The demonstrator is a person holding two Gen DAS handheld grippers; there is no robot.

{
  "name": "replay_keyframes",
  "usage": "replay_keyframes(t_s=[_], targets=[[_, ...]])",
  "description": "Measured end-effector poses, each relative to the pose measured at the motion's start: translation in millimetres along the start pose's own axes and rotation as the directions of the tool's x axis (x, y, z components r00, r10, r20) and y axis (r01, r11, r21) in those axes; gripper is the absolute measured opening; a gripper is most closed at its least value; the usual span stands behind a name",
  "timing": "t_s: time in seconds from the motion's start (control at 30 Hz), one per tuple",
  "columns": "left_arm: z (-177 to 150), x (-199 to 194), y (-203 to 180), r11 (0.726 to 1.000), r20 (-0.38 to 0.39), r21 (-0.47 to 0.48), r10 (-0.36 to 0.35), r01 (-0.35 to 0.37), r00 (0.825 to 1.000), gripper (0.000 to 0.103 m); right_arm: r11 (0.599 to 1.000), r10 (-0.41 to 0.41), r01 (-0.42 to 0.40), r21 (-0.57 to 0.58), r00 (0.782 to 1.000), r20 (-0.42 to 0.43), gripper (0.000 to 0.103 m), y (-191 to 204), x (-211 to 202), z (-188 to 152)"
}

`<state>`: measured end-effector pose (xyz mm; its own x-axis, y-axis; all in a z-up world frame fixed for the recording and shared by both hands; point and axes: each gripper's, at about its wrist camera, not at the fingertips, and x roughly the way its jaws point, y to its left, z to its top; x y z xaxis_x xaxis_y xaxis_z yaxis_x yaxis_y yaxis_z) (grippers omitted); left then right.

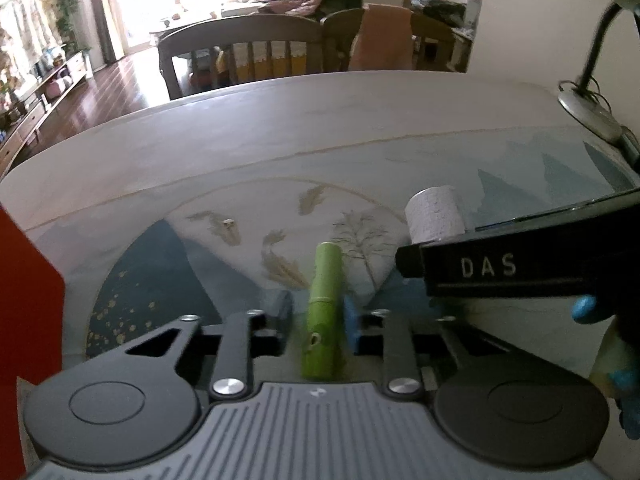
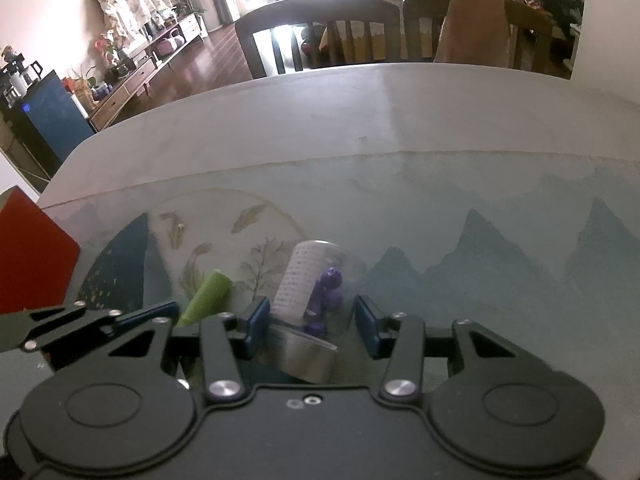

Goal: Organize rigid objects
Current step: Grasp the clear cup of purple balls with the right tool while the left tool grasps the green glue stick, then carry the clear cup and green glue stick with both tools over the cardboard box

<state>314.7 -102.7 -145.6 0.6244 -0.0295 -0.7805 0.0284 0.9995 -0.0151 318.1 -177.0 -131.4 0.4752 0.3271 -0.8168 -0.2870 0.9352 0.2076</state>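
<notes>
A green tube [image 1: 322,312] lies on the patterned table mat, pointing away from me, and my left gripper [image 1: 318,318] is shut on it, a pad pressed on each side. A clear jar [image 2: 320,288] with a silver lid, a white label and purple pieces inside lies on its side on the mat. My right gripper [image 2: 310,314] is shut on the jar, its blue pads [image 2: 256,324] against the jar's sides. In the left wrist view the right gripper's black body [image 1: 500,268] crosses from the right, with the jar's labelled end [image 1: 434,212] behind it. The green tube [image 2: 208,296] shows left of the jar.
A red box [image 1: 28,320] stands at the mat's left edge, also the red box [image 2: 36,264] in the right wrist view. A desk lamp's base [image 1: 588,112] sits at the far right. Wooden chairs [image 2: 320,28] stand beyond the table's far edge. A blue-gloved hand [image 1: 584,308] holds the right gripper.
</notes>
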Motion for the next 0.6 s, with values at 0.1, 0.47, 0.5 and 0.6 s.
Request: replay_keyframes(t_s=[0.1, 0.47, 0.5, 0.6], targets=[[0, -1, -6, 1.0, -0.005, 0.024, -0.007, 0.007, 1.0, 0.016, 1.0, 0.005, -0.005, 0.004, 1.0, 0.002, 0.046, -2, -6, -4], [-8, -19, -8, 0.999, -0.03, -0.007, -0.042, 0.041, 0.999, 0.016, 0.999, 0.036, -0.036, -0.002, 0.999, 0.004, 0.045, 2, -46, -26], [-10, -22, -7, 0.999, -0.032, -0.014, -0.047, 0.047, 0.998, 0.016, 0.999, 0.037, -0.037, -0.005, 0.999, 0.005, 0.045, 3, -50, -28], [-16, -33, -7, 0.998, -0.034, -0.023, -0.055, 0.054, 0.998, 0.016, 0.999, 0.041, -0.041, -0.006, 0.999, 0.004, 0.045, 5, -64, -34]])
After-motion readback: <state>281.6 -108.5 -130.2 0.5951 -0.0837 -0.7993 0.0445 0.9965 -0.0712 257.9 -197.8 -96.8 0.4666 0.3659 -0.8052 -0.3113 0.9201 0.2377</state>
